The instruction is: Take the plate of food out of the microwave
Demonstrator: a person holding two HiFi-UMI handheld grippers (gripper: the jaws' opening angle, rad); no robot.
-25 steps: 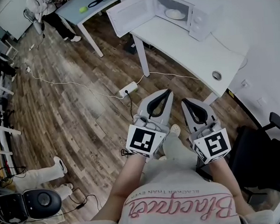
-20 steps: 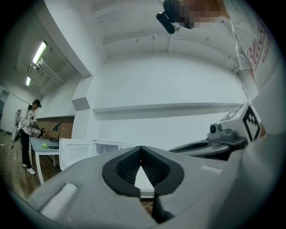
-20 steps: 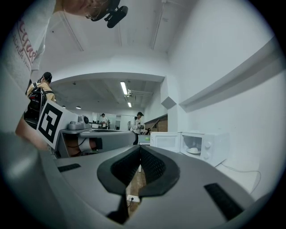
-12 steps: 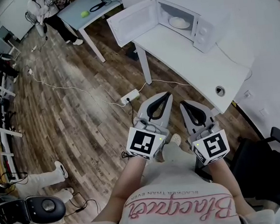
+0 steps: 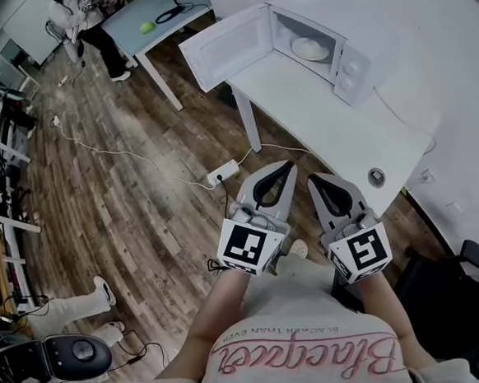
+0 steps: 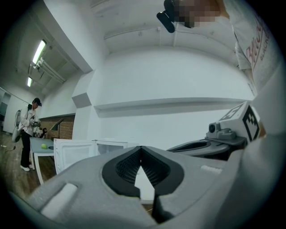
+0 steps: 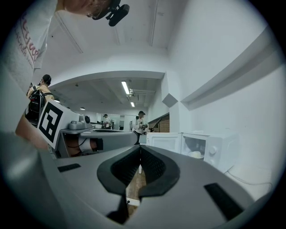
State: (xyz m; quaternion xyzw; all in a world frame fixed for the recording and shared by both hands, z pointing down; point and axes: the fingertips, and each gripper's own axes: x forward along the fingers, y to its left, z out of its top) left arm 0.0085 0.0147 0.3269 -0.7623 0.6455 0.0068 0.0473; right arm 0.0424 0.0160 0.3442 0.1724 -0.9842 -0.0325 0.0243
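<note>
1. The plate of food point(image 5: 310, 49) sits inside the microwave point(image 5: 340, 50), on the oven floor. The door point(image 5: 226, 45) hangs wide open on the oven's left side, so the opening is clear.
2. Both tools are held well short of the microwave, low at the person's waist and off the near end of the table point(image 5: 341, 112) that the microwave stands on. From them the plate lies ahead and a little to the right, across the whole table top.
3. The left tongs point(image 5: 290, 165) are pressed together with nothing between them. The right tongs point(image 5: 312, 177) are likewise closed and empty.
4. The right tongs look slightly nearer the oven mouth and lie on its side. My judgement is that they have the straighter line in, and either pair must spread before it can take the rim.
5. The plate is round, so it has no long axis to line up with. What matters is the direction the oven mouth faces.
6. The right gripper view shows the pale food in the lit oven, which the left gripper view does not. That view catches only the open door, and only the head view shows the gap to the microwave.
</note>
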